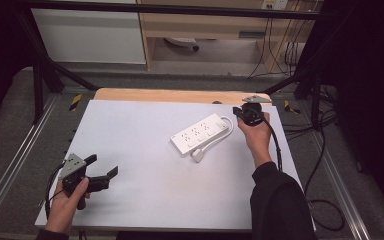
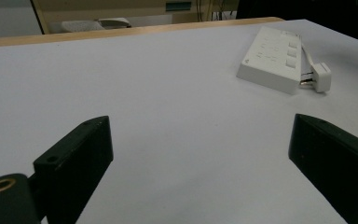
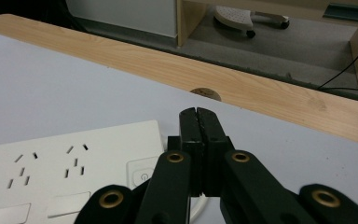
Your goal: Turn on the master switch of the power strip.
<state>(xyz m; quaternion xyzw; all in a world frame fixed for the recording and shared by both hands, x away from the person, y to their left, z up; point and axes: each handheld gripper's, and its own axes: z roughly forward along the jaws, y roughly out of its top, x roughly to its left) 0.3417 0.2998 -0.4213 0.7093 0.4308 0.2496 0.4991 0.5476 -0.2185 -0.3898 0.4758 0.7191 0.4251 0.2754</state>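
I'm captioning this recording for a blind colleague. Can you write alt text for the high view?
A white power strip with its plug beside it lies on a pale table. The right gripper, held by a hand in a dark sleeve, sits at the strip's far end. The left gripper hovers with jaws apart near the table's front left corner.

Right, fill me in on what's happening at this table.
A person holds a gripper in each hand over a white table. The right gripper, jaws shut with nothing between them, sits at the far right end of a white power strip, beside its cable. The strip's plug lies loose next to it. The left gripper, jaws wide open, hovers near the table's front left corner, well away from the strip.
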